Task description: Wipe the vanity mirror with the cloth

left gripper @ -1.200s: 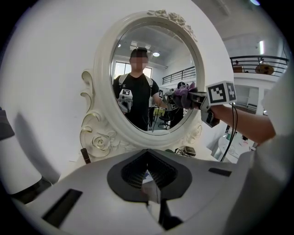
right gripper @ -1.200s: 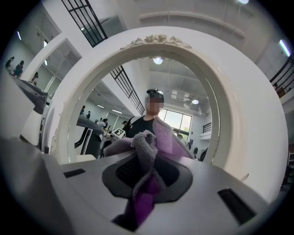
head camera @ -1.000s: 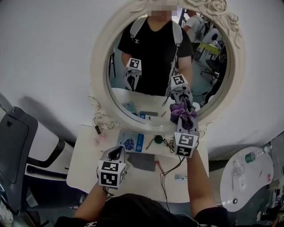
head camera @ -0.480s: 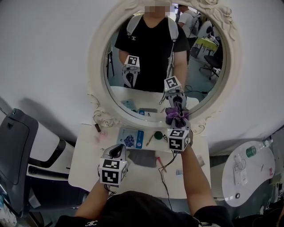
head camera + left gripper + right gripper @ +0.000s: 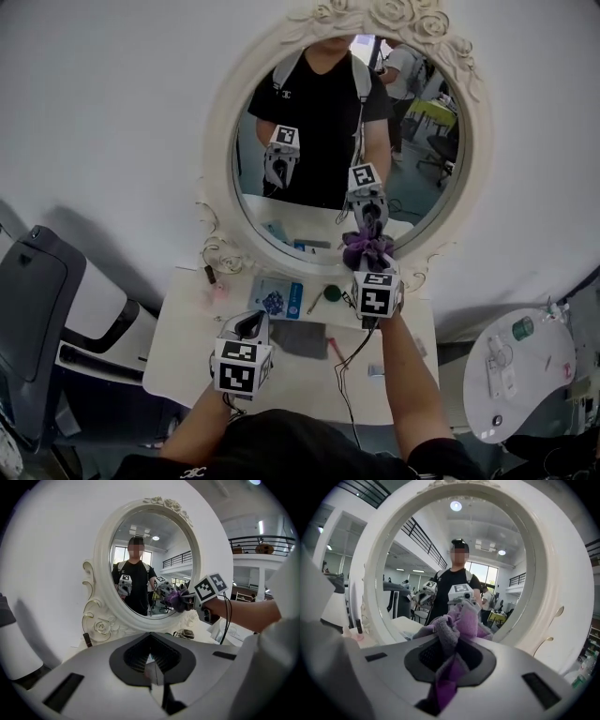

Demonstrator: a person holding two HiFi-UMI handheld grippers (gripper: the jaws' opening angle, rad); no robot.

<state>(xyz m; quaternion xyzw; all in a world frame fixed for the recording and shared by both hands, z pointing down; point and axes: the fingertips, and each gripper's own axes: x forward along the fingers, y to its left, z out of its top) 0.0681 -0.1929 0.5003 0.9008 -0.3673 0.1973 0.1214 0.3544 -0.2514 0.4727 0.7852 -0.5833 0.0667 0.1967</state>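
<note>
The oval vanity mirror [image 5: 309, 84] in its white ornate frame [image 5: 217, 141] hangs above a white table. My right gripper [image 5: 369, 265] is shut on a bunched purple cloth [image 5: 367, 251], which it presses against the lower right of the glass, just above the rim. In the right gripper view the cloth [image 5: 457, 625] spills out between the jaws of the right gripper [image 5: 452, 651], right in front of the mirror frame [image 5: 555, 588]. My left gripper [image 5: 247, 326] hovers low over the table, jaws together and empty. In the left gripper view the left gripper [image 5: 151, 665] points at the mirror [image 5: 140, 564] and the cloth [image 5: 178, 597].
On the white table [image 5: 183, 352] lie a blue-and-white packet [image 5: 277, 298], a green round lid [image 5: 333, 293], a dark grey pad [image 5: 300, 339], a black cable [image 5: 349, 361] and a pink item [image 5: 217, 292]. A grey chair [image 5: 33, 309] stands left, a round side table [image 5: 520, 370] right.
My right gripper has slid the cloth leftward along the lower part of the glass. The left gripper has stayed over the table.
</note>
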